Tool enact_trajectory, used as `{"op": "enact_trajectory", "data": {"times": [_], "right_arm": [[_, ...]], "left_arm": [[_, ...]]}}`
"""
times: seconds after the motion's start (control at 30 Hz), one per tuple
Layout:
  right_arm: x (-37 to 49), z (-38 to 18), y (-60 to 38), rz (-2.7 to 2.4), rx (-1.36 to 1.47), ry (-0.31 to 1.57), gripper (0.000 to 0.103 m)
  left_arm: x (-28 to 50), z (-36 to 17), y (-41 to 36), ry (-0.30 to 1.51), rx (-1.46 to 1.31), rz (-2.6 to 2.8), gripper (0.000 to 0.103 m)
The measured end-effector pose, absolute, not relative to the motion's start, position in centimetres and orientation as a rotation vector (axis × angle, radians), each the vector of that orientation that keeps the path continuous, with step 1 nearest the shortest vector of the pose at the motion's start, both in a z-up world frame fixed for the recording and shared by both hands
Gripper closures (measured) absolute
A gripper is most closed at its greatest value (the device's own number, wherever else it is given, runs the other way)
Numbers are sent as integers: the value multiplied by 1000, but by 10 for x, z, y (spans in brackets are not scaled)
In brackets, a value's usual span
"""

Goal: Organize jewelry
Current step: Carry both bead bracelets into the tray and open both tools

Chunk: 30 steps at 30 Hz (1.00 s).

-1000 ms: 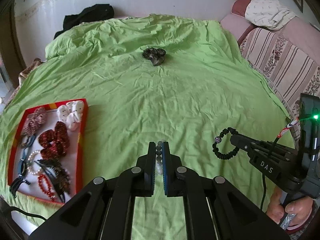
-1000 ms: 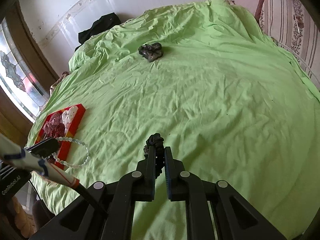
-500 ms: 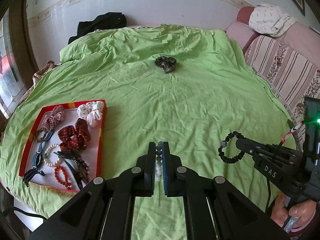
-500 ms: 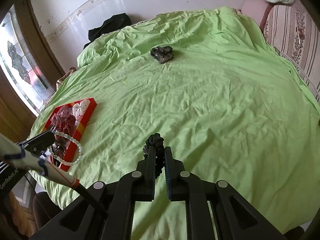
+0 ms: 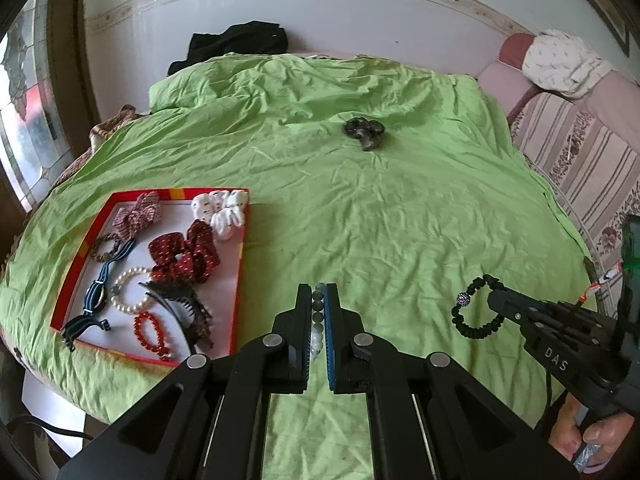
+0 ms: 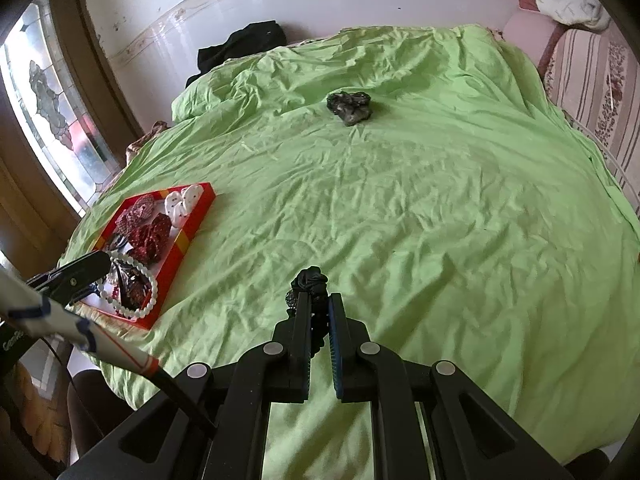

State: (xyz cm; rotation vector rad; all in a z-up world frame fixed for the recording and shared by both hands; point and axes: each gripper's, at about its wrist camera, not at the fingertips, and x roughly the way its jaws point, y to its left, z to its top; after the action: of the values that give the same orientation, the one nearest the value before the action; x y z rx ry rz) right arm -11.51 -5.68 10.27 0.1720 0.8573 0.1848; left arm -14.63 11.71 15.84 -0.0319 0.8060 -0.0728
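Left hand-held gripper pinches smooth pale beads — right hand-held gripper clamps a knobbly black bracelet.

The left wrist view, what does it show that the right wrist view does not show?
Only the left wrist view shows the person's hand and the whole ring of the black bead bracelet in the right tool. Only the right wrist view shows the pale bead bracelet as a full loop in the left tool. Both show the red tray and the dark scrunchie.
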Motion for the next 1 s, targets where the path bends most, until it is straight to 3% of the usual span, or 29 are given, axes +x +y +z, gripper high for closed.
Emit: {"op": "enact_trajectory", "data": {"times": [1.0], "right_arm": [[-114,102,-35,250,164,872,94]], "left_arm": [[-169,198,261,723,-334,6,98]]}}
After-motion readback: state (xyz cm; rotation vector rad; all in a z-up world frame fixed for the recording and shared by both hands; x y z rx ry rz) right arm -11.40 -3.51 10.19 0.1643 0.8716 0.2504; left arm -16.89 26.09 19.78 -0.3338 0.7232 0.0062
